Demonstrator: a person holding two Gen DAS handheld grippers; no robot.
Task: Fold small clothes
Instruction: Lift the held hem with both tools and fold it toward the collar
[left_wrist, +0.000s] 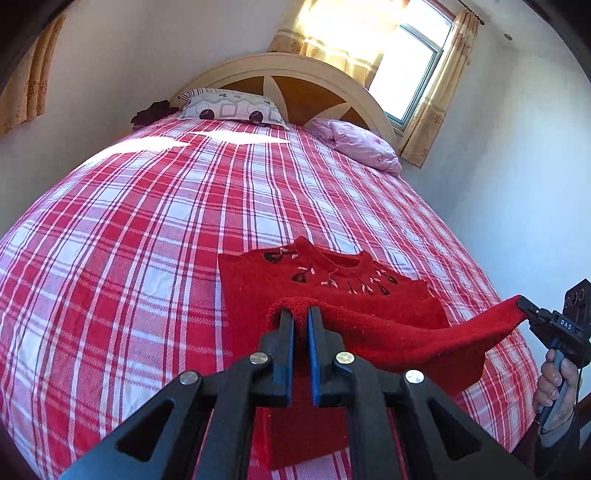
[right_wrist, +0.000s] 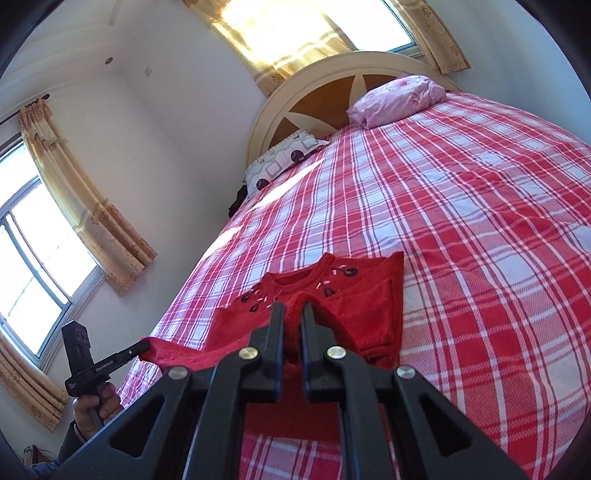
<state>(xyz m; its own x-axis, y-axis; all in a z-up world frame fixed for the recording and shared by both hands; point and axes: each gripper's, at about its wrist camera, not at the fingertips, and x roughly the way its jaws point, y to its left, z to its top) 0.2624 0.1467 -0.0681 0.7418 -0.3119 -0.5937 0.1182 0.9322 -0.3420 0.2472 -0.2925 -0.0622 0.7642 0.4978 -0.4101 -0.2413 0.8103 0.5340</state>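
Two black grippers hold one small red sweater (left_wrist: 332, 295) by its lower hem, lifted off the bed (left_wrist: 147, 221) while the collar end lies flat on the cover. The left gripper (left_wrist: 301, 314) has its blue-lined fingers pressed close on a rolled, fuzzy corner of the knit; seen from the right wrist, the same left gripper (right_wrist: 142, 347) pinches the hem's far corner, with the person's hand around its handle. The right gripper (right_wrist: 293, 314) is likewise clamped on a bunched fold of hem, and from the left wrist the right gripper (left_wrist: 526, 308) shows at the stretched corner, the cloth sagging between the two. The sweater (right_wrist: 332, 295) is thick, nubbly wool with a ribbed round neck and dark embroidered motifs with pale stitches across the chest. Its bed (right_wrist: 480, 221) wears a woven red-and-white plaid cover, sunlit near the top. An arched cream headboard (left_wrist: 295, 74) with brown wood panels stands behind a patterned pillow (left_wrist: 232, 109) and a rumpled pink quilt (left_wrist: 358, 142). Yellow patterned curtains (left_wrist: 439, 92) flank a bright window (left_wrist: 410, 74) in pale walls.
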